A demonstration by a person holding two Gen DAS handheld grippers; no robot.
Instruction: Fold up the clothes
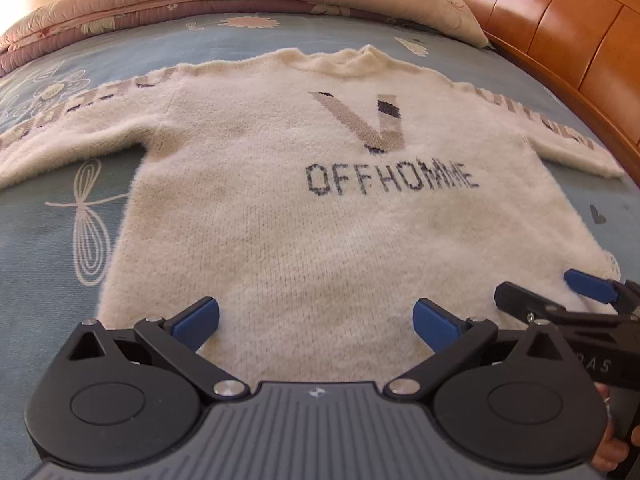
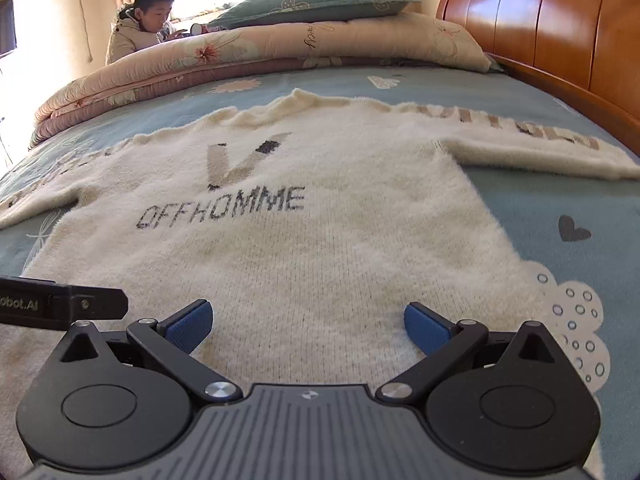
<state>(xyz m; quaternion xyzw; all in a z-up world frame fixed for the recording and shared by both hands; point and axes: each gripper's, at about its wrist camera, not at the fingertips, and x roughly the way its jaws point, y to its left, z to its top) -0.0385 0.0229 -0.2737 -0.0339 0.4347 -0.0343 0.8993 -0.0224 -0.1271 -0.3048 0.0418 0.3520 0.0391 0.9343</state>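
Jaws: both of my pairs stand spread wide, gripping nothing.
Left gripper point(image 1: 316, 322): mine, low over the hem of the sweater, blue pads apart with knit showing between them.
Right gripper point(image 2: 308, 326): mine too, over the same hem, nearer the sweater's right edge; in the left view its blue pad pokes in from the side.
Sweater point(image 1: 304, 216): cream and fuzzy, laid flat face up on the bed, collar far from me, both sleeves stretched out sideways, a "V" and "OFFHOMME" across the chest.
Sheet point(image 2: 560, 204): blue with white flowers and a dark heart, under the sweater.
Quilt point(image 2: 240, 56): folded, pink floral, beyond the collar.
Pillow point(image 2: 316, 2): green, on top of the quilt.
Headboard point(image 2: 540, 24): glossy wood, along the right.
Person point(image 2: 136, 28): seated behind the quilt by the window.
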